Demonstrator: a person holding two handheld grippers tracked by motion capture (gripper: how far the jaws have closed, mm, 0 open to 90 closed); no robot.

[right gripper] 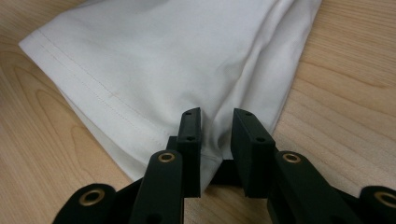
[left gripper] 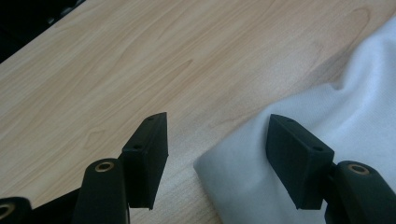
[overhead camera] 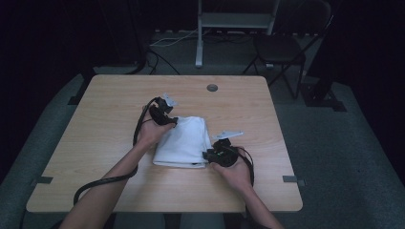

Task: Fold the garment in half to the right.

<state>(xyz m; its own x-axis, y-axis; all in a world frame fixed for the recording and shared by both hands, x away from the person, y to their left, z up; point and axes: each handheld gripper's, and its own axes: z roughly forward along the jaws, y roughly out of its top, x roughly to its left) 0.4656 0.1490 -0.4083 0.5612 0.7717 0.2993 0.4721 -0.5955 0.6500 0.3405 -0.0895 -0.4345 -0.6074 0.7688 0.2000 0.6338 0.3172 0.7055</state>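
Observation:
A folded white cloth (overhead camera: pixel 184 142) lies in the middle of the wooden table (overhead camera: pixel 105 138). My left gripper (overhead camera: pixel 168 118) sits at the cloth's far left corner. In the left gripper view its jaws (left gripper: pixel 218 120) stand wide open. The cloth's corner (left gripper: pixel 233 172) lies between them, and the right jaw sits over the fabric without pinching it. My right gripper (overhead camera: pixel 212 155) is at the cloth's near right corner. In the right gripper view its jaws (right gripper: pixel 217 116) stand close together on a bunched fold of the cloth (right gripper: pixel 154 60), with creases fanning out from the grip.
A round cable hole (overhead camera: pixel 212 88) is set in the table near its far edge. A dark folding chair (overhead camera: pixel 282 47) and a metal stand (overhead camera: pixel 229 21) are on the floor beyond the table. Black cables trail from both grippers toward the near edge.

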